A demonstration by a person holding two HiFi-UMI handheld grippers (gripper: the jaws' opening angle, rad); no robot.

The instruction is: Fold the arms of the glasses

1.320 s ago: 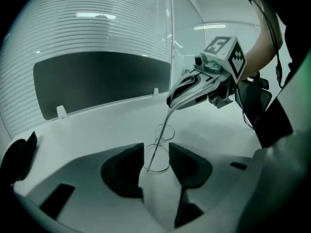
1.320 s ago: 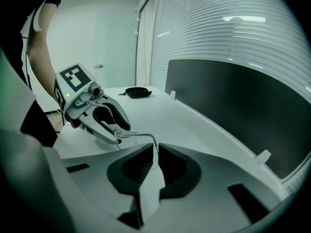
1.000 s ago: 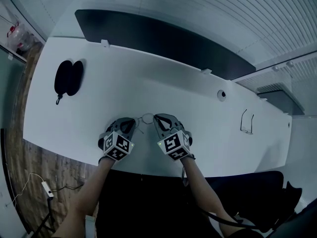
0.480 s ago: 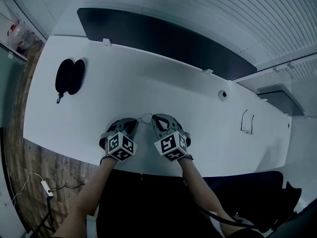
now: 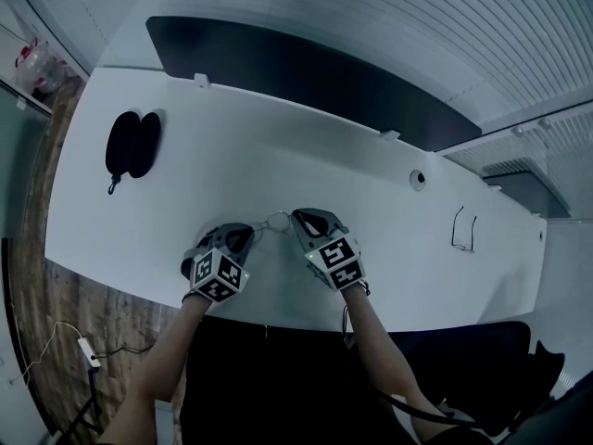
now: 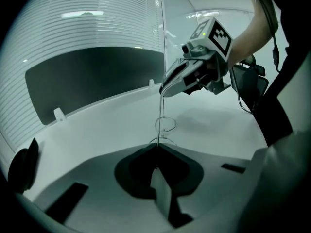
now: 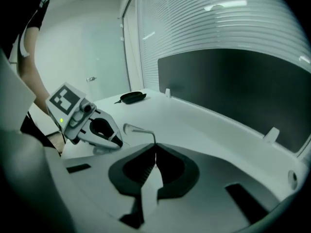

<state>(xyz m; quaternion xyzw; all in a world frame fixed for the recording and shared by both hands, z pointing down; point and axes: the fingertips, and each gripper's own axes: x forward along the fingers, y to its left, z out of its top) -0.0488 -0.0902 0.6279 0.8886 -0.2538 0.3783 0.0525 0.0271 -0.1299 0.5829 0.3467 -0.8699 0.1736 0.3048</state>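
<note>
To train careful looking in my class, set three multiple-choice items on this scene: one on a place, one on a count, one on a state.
1. Where on the table does the black case lie? A. near its left end B. near its right end C. between the grippers
2. How many pairs of glasses show? A. one B. two C. three
3. The left gripper is: A. open and empty B. shut on the wire glasses C. shut on the case
Answers: A, it sits far left in the head view; B, the held pair plus a second pair at right; B, its jaws pinch the thin frame.
</note>
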